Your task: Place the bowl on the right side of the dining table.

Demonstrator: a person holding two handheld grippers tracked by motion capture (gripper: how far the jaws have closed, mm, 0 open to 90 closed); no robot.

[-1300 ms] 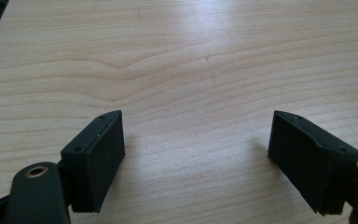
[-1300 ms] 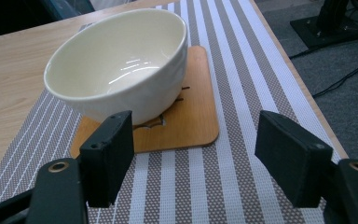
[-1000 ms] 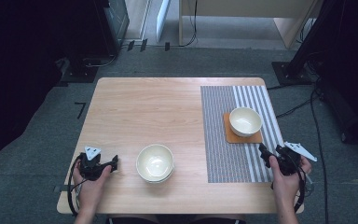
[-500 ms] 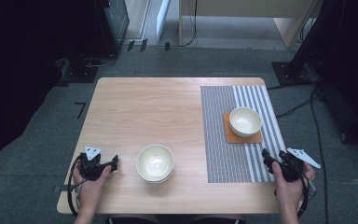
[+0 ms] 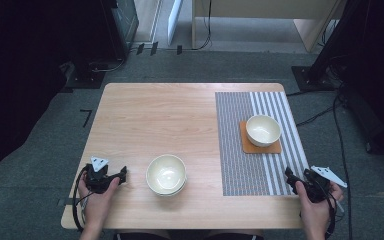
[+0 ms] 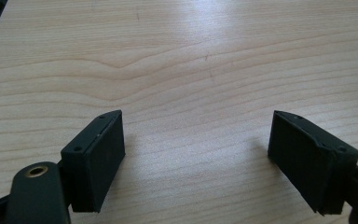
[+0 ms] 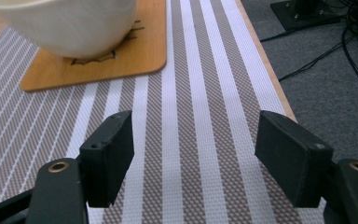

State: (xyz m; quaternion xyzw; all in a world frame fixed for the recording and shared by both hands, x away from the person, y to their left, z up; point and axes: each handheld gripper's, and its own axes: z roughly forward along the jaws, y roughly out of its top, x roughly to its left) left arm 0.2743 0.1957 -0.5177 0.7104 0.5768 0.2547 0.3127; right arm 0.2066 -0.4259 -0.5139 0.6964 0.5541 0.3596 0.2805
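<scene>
Both hand-held grippers are resting wide open, gripping nothing: the left hand-held gripper (image 5: 122, 174) on bare worktop (image 5: 170, 117) just left of what is probably two stacked bowls (image 5: 166, 174), the right hand-held gripper (image 5: 288, 176) at the striped mat (image 5: 235, 150) edge, near the bowl (image 5: 263, 130) sitting on its wooden coaster (image 5: 275, 148).

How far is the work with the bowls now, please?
Looks done: one bowl sits on the wooden coaster on the striped mat. In hand: nothing; the left gripper and right gripper are open and empty. Possibly left: the stacked bowls stand untouched on the bare table.
</scene>
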